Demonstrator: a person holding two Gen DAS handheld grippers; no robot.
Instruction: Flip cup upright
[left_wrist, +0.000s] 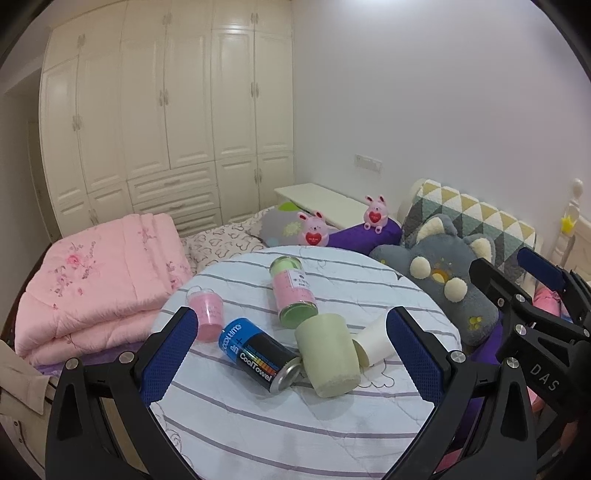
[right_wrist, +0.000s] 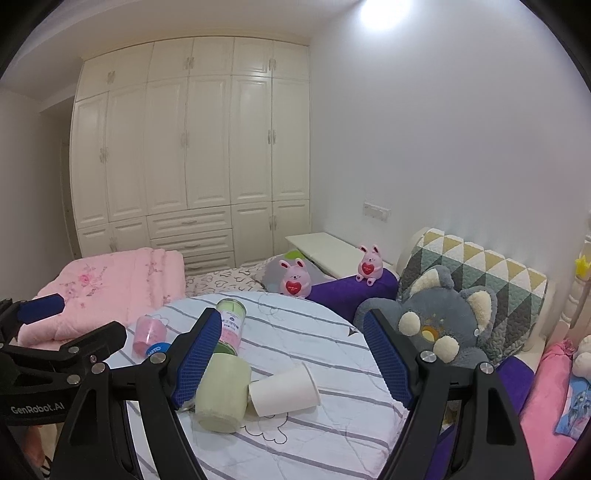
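- While both tools hover above the round table (right_wrist: 303, 454), the approach looks barely begun (nothing is gripped yet).
- Left gripper (left_wrist: 291, 354) and right gripper (right_wrist: 288, 354) both stand spread wide, holding nothing.
- A white paper cup (right_wrist: 284, 389) lies on its side near the table's middle, touching a pale green cup (right_wrist: 221, 391).
- Next, I judge, 1 gripper must close gently on its thin, smooth, tapered wall.
- Striped quilted cloth covers the table.
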